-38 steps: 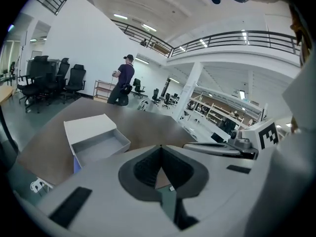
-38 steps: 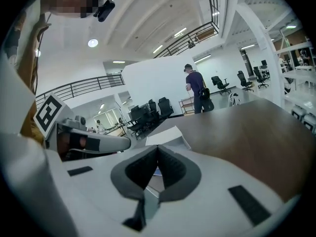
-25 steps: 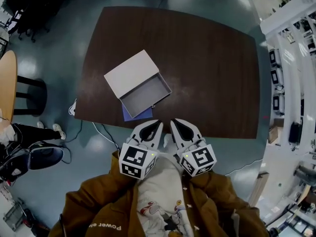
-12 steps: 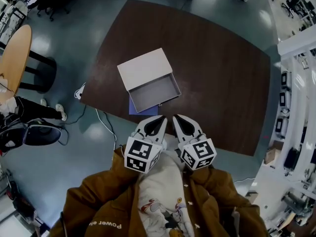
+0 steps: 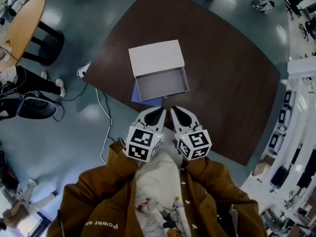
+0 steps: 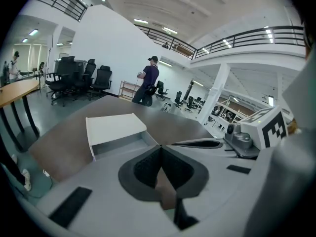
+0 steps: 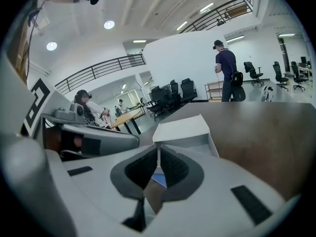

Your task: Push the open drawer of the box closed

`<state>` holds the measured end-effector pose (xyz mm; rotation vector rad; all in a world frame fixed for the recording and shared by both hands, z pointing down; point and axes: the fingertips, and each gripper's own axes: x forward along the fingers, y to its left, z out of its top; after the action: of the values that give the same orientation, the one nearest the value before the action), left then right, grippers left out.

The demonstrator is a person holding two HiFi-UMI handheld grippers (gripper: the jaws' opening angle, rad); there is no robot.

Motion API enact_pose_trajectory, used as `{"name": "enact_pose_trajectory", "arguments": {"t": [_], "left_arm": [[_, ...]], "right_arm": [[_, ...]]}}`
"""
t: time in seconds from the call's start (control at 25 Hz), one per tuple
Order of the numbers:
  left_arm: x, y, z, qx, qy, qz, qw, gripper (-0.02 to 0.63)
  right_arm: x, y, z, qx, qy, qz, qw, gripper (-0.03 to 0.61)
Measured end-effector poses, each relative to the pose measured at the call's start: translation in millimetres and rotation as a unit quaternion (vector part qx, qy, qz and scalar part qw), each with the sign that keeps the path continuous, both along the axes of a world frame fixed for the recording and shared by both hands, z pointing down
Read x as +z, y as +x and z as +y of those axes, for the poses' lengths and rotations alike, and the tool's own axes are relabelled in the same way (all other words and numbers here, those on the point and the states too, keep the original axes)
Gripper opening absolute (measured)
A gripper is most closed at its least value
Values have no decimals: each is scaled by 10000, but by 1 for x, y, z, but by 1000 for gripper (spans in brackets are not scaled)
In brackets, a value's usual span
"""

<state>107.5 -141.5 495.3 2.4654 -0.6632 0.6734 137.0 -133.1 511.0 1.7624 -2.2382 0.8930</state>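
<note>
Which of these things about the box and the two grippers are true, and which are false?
1. The drawer of the white box is open. True.
2. The left hand-held gripper touches the drawer. False: it is apart from it, jaws together.
3. A blue sheet lies under the drawer. True.
4. The right hand-held gripper holds a cup. False: its jaws are shut on nothing.

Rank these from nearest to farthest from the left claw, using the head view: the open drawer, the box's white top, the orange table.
1. open drawer, straight ahead of the left claw
2. white top, behind the drawer
3. orange table, far upper left
</note>
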Motion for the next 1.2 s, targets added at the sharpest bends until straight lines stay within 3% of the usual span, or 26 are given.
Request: {"name": "enact_pose_trajectory", "arguments": {"t": [0.12, 0.24, 0.6, 1.2], "left_arm": [[15, -4, -4, -87, -30, -49, 9999, 6], [30, -6, -7, -138, -28, -112, 9998, 6], [87, -17, -7, -306, -449, -395, 9977, 6], [119, -20, 1, -196, -822, -568, 9948, 35]], "right_arm": [[18, -2, -7, -74, -156, -47, 9998, 22], [35, -4, -12, -109, -374, -106, 9992, 84], [101, -10, -17, -128, -1163, -78, 9931, 92], [161, -3, -39, -131, -1776, 375, 9833, 120]]}}
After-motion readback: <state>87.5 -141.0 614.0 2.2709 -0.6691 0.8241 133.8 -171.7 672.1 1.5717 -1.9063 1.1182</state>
